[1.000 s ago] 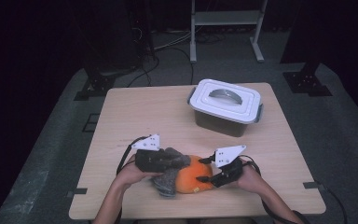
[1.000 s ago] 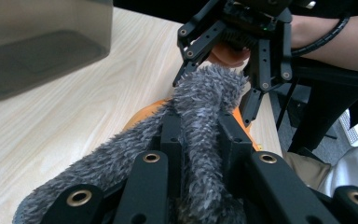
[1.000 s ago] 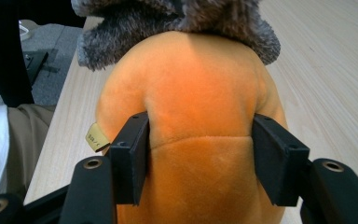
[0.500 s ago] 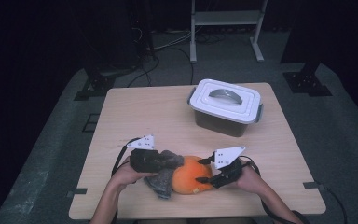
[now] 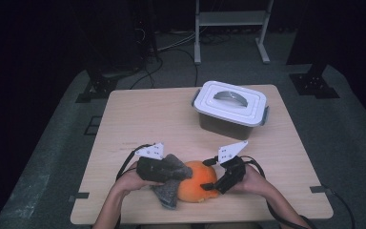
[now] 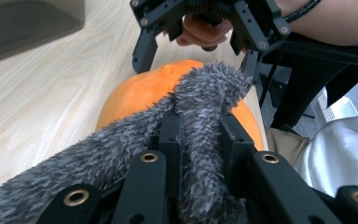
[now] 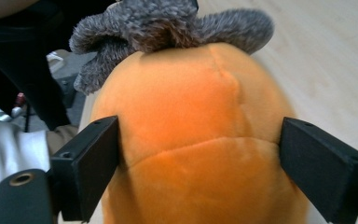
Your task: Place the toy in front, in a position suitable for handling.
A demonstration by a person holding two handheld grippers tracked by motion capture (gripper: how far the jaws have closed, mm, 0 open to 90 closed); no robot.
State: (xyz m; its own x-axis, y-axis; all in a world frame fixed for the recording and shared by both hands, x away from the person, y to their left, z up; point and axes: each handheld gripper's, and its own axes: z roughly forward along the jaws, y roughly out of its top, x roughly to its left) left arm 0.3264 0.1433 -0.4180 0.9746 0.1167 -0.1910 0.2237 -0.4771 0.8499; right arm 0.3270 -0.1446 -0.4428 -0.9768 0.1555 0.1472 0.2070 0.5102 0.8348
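Plush toy (image 5: 196, 182), a rounded orange body with a shaggy grey part draped over it, lies on the wooden worktop (image 5: 157, 119) near its front edge, well apart from the lidded storage box (image 5: 230, 109) and on the person's side of it. The left gripper (image 5: 171, 171), on the side of the toy away from the box's right end, is clamped tight on a fold of the grey fur (image 6: 200, 121), which bunches up between its jaws in the left gripper view. The right gripper (image 5: 208, 183) has just been opening; its jaws now stand wide on either flank of the orange body (image 7: 191, 116), beside it rather than squeezing it. My reading is that the toy is being handed over or repositioned, with the left hold taking charge. The next move likely calls for a lift by the fur or a fresh bite from the right. The orange fabric looks smooth, short-napped and seamed, soft enough to dent; the fur is long and loose, so it may slip or stretch under load. The box is hard plastic with a white handled lid.
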